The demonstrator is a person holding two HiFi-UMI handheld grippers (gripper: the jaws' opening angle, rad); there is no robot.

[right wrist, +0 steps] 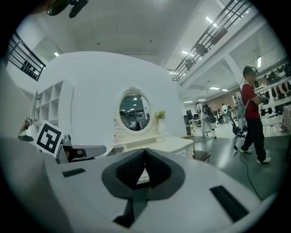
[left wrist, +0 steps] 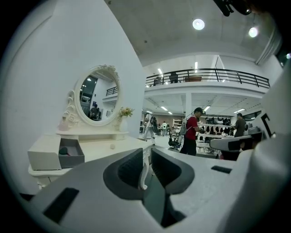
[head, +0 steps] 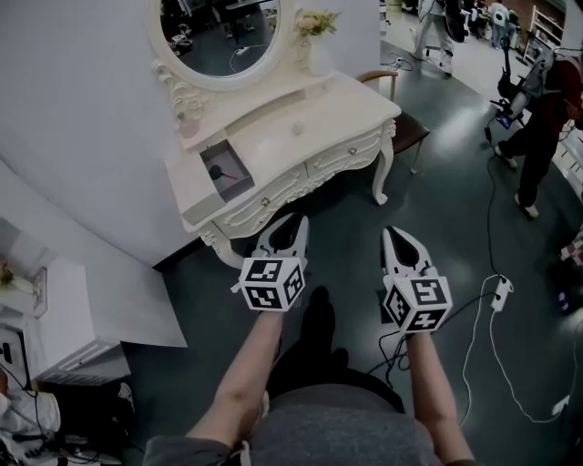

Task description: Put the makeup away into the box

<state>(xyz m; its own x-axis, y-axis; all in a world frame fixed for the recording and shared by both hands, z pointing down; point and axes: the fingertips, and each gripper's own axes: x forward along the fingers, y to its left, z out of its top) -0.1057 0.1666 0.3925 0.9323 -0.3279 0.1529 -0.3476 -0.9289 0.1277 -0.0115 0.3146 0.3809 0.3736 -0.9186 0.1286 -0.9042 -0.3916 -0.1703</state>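
A cream dressing table (head: 319, 109) stands ahead with an oval mirror (head: 219, 32). An open grey-lined box (head: 239, 187) sits on its left end; a dark round makeup item (head: 216, 170) and a thin pink stick lie inside. In the left gripper view the box (left wrist: 72, 157) is at the far left. A small pale round item (head: 297, 128) rests on the tabletop. My left gripper (head: 293, 218) hovers over the floor short of the table, its jaws slightly apart with nothing between them (left wrist: 146, 161). My right gripper (head: 393, 232) is beside it, shut and empty (right wrist: 144, 154).
A vase of flowers (head: 310, 27) stands by the mirror. A wooden chair (head: 410, 127) sits right of the table. Cables and a power strip (head: 499, 293) lie on the floor at right, where a person (head: 547, 109) stands. A white shelf unit (head: 73, 319) is at left.
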